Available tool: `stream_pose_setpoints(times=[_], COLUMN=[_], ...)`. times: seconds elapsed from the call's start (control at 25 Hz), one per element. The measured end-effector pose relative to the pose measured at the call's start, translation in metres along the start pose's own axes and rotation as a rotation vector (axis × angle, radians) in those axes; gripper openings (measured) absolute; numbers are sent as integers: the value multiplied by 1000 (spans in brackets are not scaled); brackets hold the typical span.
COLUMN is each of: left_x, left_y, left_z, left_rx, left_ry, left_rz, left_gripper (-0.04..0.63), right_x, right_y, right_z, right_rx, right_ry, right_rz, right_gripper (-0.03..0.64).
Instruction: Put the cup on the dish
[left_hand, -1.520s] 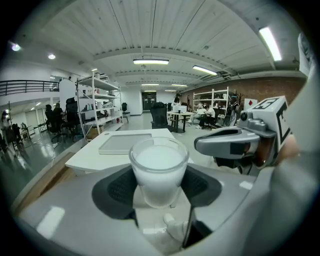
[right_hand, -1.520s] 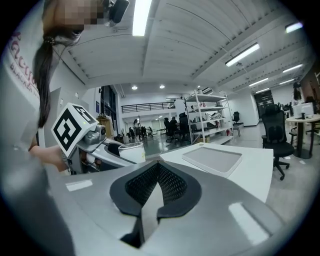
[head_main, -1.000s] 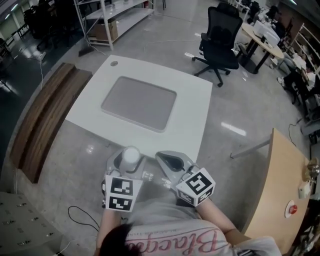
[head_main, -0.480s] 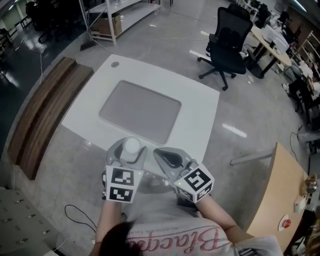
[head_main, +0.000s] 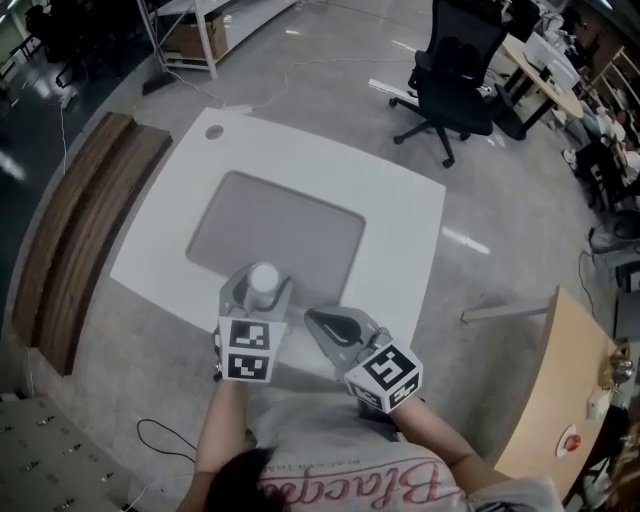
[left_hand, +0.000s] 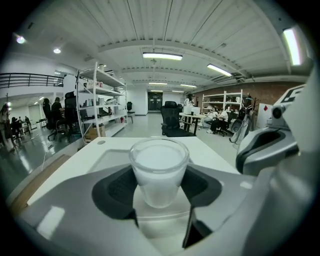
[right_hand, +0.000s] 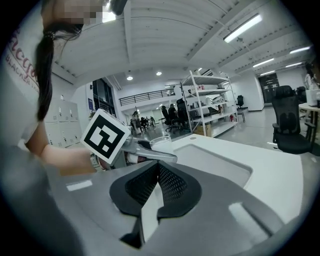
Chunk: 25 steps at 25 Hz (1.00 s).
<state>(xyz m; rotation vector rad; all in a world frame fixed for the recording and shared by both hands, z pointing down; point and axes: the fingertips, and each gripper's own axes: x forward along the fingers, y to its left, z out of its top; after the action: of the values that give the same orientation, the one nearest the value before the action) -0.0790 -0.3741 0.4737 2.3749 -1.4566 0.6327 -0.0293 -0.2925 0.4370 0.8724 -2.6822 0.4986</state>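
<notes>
A frosted white cup (head_main: 263, 282) stands upright between the jaws of my left gripper (head_main: 258, 291), which is shut on its sides. In the left gripper view the cup (left_hand: 159, 170) fills the centre, with the dark pads (left_hand: 116, 187) pressed on it. The cup hangs over the near edge of a grey recessed panel (head_main: 275, 238) in the white table (head_main: 400, 240). My right gripper (head_main: 335, 325) is beside it on the right, shut and empty, its jaws (right_hand: 157, 187) closed together. The cup (right_hand: 161, 144) also shows in the right gripper view. No dish shows in any view.
A wooden bench (head_main: 70, 230) runs along the table's left side. A black office chair (head_main: 455, 70) stands beyond the far right corner. A wooden desk (head_main: 560, 400) is at the right. Metal shelving (left_hand: 95, 105) stands at the back.
Both grippers have moved forward from the floor side to above the table's near edge. The cup stays in the left gripper. The right gripper stays shut.
</notes>
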Motion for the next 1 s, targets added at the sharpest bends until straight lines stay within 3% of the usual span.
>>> stream_pose_setpoints(times=[0.28, 0.48, 0.84, 1.0], left_x=[61, 91, 112, 116], left_y=[17, 26, 22, 18], left_z=[-10, -20, -36, -36], left_rx=[58, 87, 83, 125], left_ry=[5, 35, 92, 115], left_rz=[-62, -63, -125, -144], left_gripper=[255, 255, 255, 258], right_x=[27, 35, 40, 42], right_y=[-23, -35, -50, -49], right_z=[-5, -10, -9, -9], right_rx=[29, 77, 102, 102], right_ry=[59, 104, 120, 134], right_rz=[-39, -80, -112, -103], right_gripper=[2, 2, 2, 2])
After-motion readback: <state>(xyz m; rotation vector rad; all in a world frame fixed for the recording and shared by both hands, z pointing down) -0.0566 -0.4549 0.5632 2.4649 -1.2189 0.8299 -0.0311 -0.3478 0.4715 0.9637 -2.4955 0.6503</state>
